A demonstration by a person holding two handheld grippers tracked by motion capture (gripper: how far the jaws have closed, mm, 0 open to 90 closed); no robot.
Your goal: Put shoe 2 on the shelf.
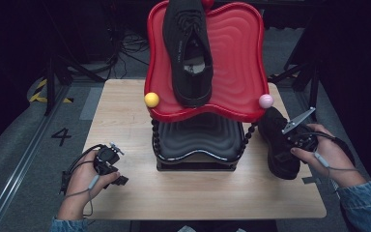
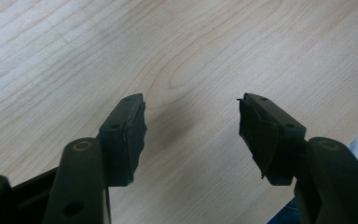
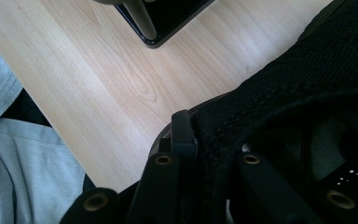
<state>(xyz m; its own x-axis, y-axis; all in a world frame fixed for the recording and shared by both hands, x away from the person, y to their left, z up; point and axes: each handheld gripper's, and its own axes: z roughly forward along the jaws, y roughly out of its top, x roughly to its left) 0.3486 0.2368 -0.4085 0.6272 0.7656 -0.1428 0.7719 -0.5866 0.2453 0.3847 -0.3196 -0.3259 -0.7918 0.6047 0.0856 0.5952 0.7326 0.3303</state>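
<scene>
One black shoe (image 1: 188, 48) lies on the red top tray (image 1: 236, 58) of a two-tier rack at the middle of the table. A second black shoe (image 1: 275, 140) is at the rack's right side, and my right gripper (image 1: 290, 140) is shut on its collar. In the right gripper view the shoe's (image 3: 298, 84) fabric wall is pinched between the two jaws of the right gripper (image 3: 214, 149). My left gripper (image 1: 118, 178) rests at the table's front left. Its jaws (image 2: 191, 135) stand open over bare wood with nothing between them.
The rack's lower black tray (image 1: 198, 140) sits under the red one, with beaded posts at its sides. A yellow ball (image 1: 151, 99) and a pink ball (image 1: 265, 101) mark the red tray's front corners. The wooden table (image 1: 125, 106) has bare room left of the rack.
</scene>
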